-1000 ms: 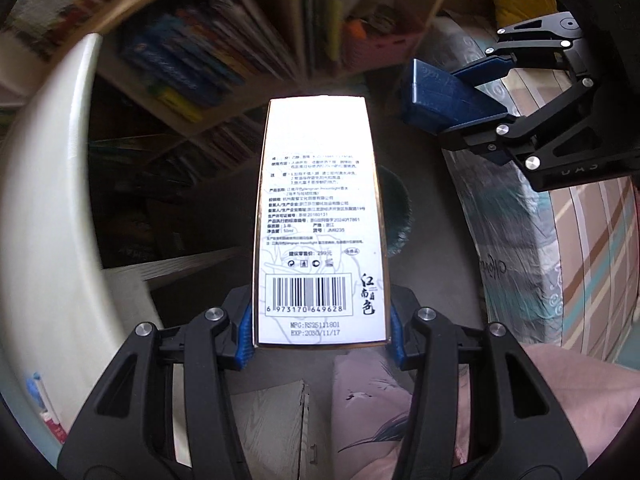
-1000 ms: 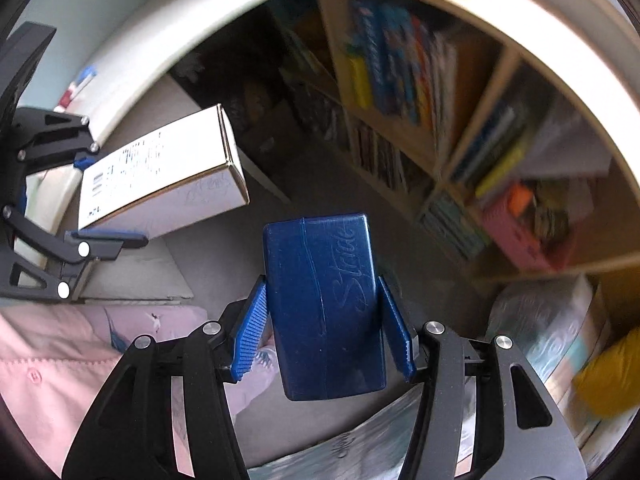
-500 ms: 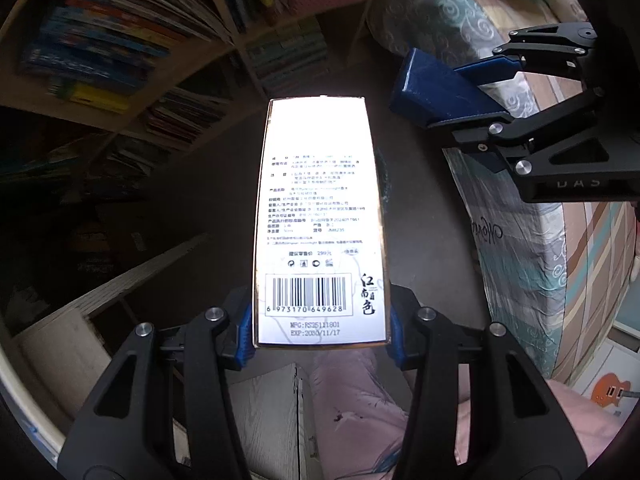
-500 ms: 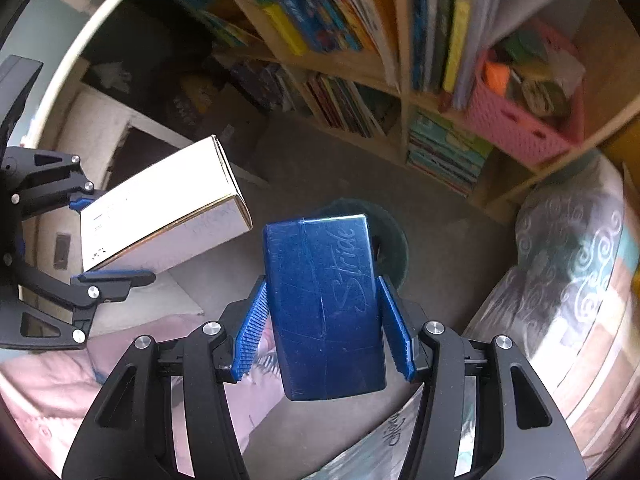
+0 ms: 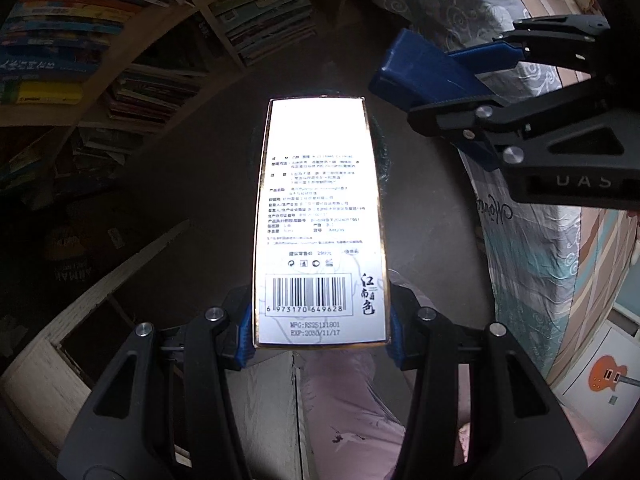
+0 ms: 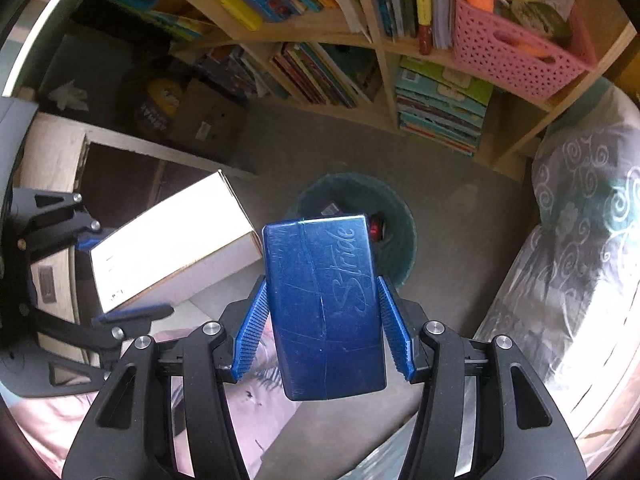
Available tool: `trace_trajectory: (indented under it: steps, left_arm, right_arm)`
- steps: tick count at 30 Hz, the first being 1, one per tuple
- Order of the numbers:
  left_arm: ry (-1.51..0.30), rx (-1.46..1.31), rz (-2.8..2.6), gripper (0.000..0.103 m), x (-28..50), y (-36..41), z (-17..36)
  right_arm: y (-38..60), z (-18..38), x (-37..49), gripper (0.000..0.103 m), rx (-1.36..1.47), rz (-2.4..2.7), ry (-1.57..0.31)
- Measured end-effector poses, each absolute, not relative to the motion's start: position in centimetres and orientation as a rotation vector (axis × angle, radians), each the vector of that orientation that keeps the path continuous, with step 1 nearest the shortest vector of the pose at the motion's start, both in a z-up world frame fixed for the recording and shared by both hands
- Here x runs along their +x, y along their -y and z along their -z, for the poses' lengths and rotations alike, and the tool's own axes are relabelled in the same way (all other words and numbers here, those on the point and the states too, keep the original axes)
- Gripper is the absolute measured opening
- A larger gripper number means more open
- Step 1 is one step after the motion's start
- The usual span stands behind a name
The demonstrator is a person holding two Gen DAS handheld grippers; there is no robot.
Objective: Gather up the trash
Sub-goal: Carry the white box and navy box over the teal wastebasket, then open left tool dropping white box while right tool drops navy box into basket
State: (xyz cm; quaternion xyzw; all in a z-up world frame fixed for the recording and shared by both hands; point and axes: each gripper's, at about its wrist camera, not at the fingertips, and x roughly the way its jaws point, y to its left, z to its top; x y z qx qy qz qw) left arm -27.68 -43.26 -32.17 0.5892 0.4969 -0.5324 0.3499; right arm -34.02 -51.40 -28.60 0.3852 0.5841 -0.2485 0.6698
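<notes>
- A white box (image 5: 320,216) (barcode label facing up) is clamped by the left gripper (image 5: 320,320) at frame centre.
- A blue pack (image 6: 324,304) is clamped by the right gripper (image 6: 322,328), above a green bin (image 6: 404,240) on the floor.

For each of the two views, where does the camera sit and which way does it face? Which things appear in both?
Left wrist: sits on the left gripper, facing steeply down along the white box toward the floor; a pink-clothed leg shows below.
Right wrist: sits on the right gripper, facing down past the blue Stride pack to the green bin; pink clothing again.
Shared: both boxes, each other's gripper, the bookshelf.
</notes>
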Motion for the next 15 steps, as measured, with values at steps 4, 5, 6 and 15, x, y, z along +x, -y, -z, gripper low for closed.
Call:
trace_trajectory:
  steps: [4, 5, 6, 15]
  left_arm:
    - [-1.307, 1.529, 1.383, 0.046, -27.7, 43.3, 32.8]
    - [-1.298, 1.536, 1.384, 0.046, -27.7, 43.4, 32.9]
    - [-1.298, 1.536, 1.385, 0.047, -27.8, 43.6, 33.1]
    - [-1.272, 1.555, 1.405, 0.072, -28.6, 44.7, 34.2]
  right_arm:
    - [52.0, 29.2, -34.1, 0.055, 0.885, 0.576, -1.307]
    - [52.1, 29.4, -34.1, 0.055, 0.882, 0.578, -1.309]
    - [52.2, 29.5, -34.1, 0.055, 0.881, 0.581, -1.31]
    - [52.9, 30.5, -34.8, 0.065, 0.932, 0.62, -1.291]
